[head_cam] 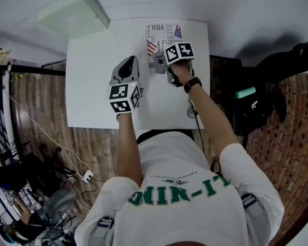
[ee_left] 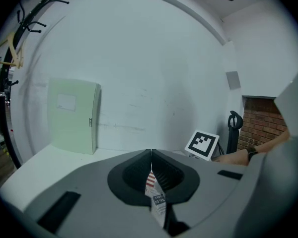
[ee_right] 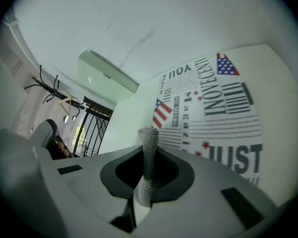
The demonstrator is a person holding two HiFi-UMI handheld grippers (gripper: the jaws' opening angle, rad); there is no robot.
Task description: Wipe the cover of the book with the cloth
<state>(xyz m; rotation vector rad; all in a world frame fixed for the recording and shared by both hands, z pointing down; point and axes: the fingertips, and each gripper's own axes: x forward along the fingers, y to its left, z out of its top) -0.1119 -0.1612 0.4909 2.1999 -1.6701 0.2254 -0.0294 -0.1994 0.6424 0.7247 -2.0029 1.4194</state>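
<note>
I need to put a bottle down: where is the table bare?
The widest bare stretch of the table lies left of the left tongs, this side of the green box. A narrower strip runs between the book and the table's right edge. Crowded around the book: the left tongs grip it, the right tongs hold the cloth there.

place: makeshift workroom | cues: white table (head_cam: 92, 86), loose floor cables (head_cam: 51, 139), coat rack (ee_left: 36, 15)

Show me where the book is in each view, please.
Head view: book at top centre, on the white table.
Left gripper view: only a printed strip of it, pinched between the jaws.
Right gripper view: its cover fills the right half.
Shared landmark: the pale green box.
</note>
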